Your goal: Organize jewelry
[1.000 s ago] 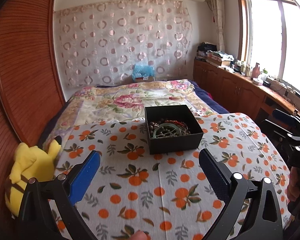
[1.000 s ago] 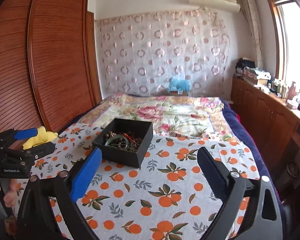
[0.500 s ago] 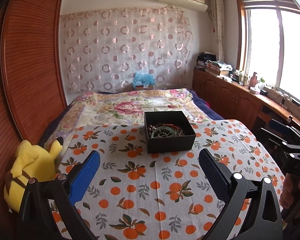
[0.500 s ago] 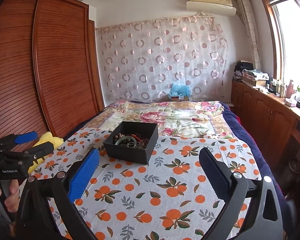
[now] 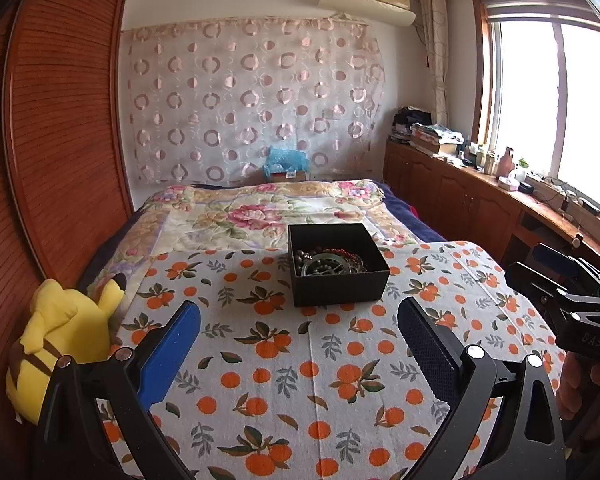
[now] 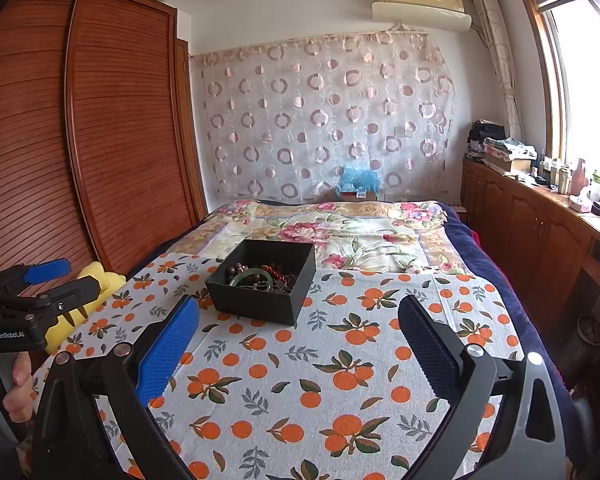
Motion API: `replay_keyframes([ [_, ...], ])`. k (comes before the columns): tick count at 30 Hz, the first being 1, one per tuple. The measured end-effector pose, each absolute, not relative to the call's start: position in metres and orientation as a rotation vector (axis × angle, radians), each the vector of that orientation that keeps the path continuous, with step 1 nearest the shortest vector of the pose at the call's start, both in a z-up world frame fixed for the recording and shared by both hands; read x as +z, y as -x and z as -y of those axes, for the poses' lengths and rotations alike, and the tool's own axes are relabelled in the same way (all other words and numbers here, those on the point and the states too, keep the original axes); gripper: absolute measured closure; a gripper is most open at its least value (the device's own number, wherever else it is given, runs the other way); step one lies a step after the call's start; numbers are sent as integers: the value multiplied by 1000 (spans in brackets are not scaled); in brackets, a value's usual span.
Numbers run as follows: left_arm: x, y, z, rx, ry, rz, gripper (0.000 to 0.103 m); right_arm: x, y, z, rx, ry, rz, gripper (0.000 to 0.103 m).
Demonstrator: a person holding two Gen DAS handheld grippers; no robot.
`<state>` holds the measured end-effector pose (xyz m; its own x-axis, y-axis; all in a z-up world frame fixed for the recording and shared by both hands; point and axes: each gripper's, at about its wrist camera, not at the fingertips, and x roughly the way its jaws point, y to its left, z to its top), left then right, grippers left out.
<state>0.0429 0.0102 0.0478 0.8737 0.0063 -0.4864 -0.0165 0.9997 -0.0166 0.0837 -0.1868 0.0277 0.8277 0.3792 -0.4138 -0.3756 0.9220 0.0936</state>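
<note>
A black open box [image 5: 342, 286] stands on the orange-print cloth [image 5: 300, 360] on the bed. It holds a green bangle [image 5: 323, 266], dark bead strings and red beads. It also shows in the right wrist view [image 6: 256, 300], with the bangle [image 6: 250, 278] inside. My left gripper [image 5: 298, 332] is open and empty, held back from the box's near side. My right gripper [image 6: 298, 332] is open and empty, to the near right of the box. Each gripper shows at the edge of the other's view, the right one [image 5: 560, 280] and the left one [image 6: 48, 280].
A yellow plush toy [image 5: 60, 340] lies at the cloth's left edge beside the wooden wardrobe [image 5: 60, 140]. A floral quilt [image 5: 268, 212] covers the bed beyond the box. Wooden cabinets [image 5: 460, 200] with clutter run along the right wall under the window.
Both grippers have drawn back and tilted upward away from the box, which now looks smaller and farther. Both stay open and empty. The box has not moved.
</note>
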Motion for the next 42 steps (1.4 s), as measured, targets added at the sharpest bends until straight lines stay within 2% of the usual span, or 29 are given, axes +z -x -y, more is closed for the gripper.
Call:
replay_keyframes([
  [42,47,-42,-9,11,17,-506,8,24,-81,186,400,-8,-444,3],
])
